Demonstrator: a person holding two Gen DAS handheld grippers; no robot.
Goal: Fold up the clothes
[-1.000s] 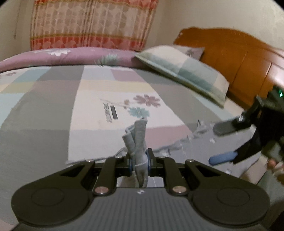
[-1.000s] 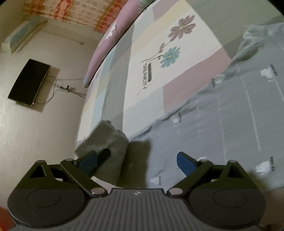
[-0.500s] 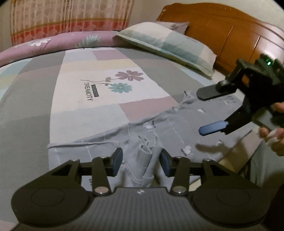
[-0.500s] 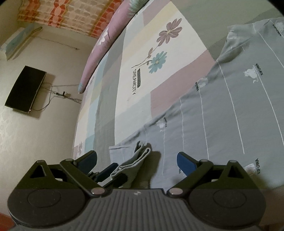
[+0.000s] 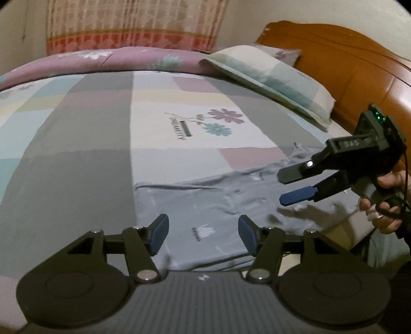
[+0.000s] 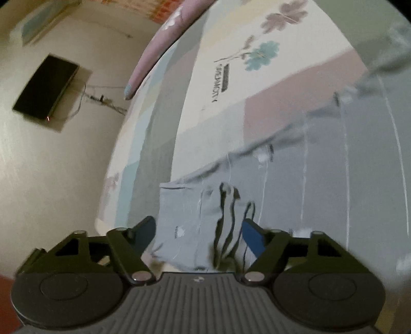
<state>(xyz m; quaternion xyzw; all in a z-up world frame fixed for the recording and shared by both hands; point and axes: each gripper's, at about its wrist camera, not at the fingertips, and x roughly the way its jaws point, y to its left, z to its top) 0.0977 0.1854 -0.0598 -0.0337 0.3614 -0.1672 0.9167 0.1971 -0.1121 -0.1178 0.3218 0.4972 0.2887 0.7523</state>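
A grey garment (image 5: 205,205) with thin white stripes and small white prints lies spread on the patchwork bedsheet (image 5: 90,154), near the bed's front edge. My left gripper (image 5: 203,231) hovers open just above the garment's near left part, with nothing between its fingers. My right gripper (image 5: 295,185) floats open over the garment's right half, held by a hand (image 5: 385,200). In the right wrist view, the right gripper (image 6: 197,230) is open over the garment's (image 6: 321,167) corner, where a rumpled fold (image 6: 226,205) shows dark streaks; this view is blurred.
A checked pillow (image 5: 269,77) leans at the wooden headboard (image 5: 354,72) on the right. A purple quilt (image 5: 102,59) runs along the far side under a curtain (image 5: 128,23). A dark screen (image 6: 46,87) hangs on the wall beyond the bed.
My left gripper opened and let go of the bunched cloth it was pinching. The garment now lies flat and spread out. The right gripper stayed open and shifted over the garment.
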